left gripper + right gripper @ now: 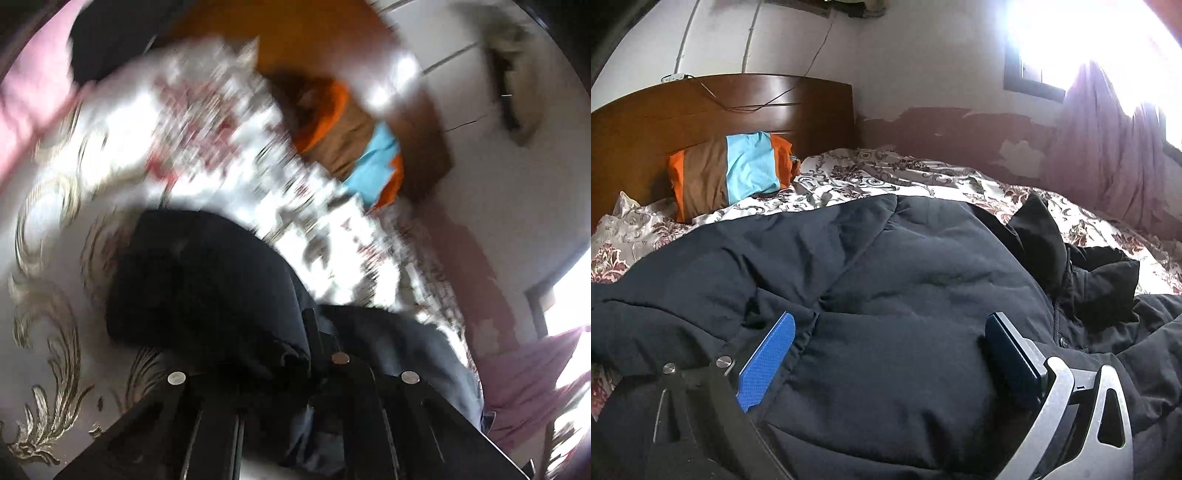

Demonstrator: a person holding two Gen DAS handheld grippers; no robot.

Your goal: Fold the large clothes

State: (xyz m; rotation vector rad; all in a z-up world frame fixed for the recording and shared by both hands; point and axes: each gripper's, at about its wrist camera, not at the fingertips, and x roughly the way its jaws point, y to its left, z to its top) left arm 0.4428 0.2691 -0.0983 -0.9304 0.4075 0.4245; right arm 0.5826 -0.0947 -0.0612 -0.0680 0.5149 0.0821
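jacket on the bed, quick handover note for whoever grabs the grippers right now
Left gripper: shut, with dark jacket cloth bunched at its fingers; the view is blurred, so check the grip.
Right gripper: open, blue pads either side of a padded bulge, not clamped.
The dark puffer jacket lies spread and rumpled on the floral bedspread, collar toward the curtain.
Done: no tidy fold visible yet.
Left: fold the jacket flat.

A wooden headboard [720, 107] meets peeling white walls [923, 55] beside a glaring window [1071, 33].
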